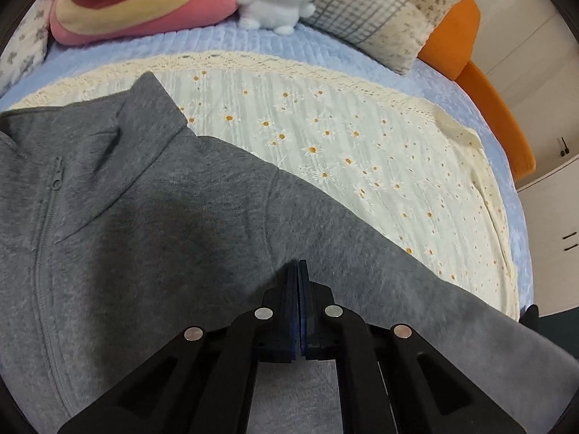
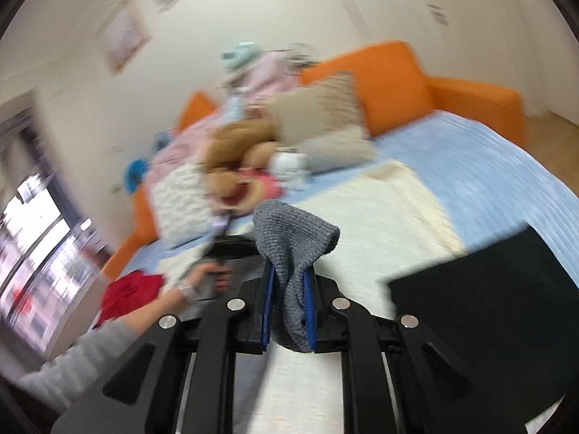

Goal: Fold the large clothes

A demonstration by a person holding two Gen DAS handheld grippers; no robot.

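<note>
Both views are fisheye: straight lines bow outward and a dark circular vignette cuts the corners. The left wrist view is sharp and evenly lit by soft, diffuse light; no glare is present. The left gripper (image 1: 298, 271) casts a soft, dark shadow onto the grey jacket (image 1: 144, 217) just to its left. The right wrist view carries heavy motion blur: pillows, plush toys and the wall pictures (image 2: 125, 38) smear into streaks. The right gripper (image 2: 289, 282) and the grey knit cuff (image 2: 295, 238) between its pads stay comparatively sharp. Daylight enters through the window (image 2: 39, 249) at the left edge, overexposed to near white
</note>
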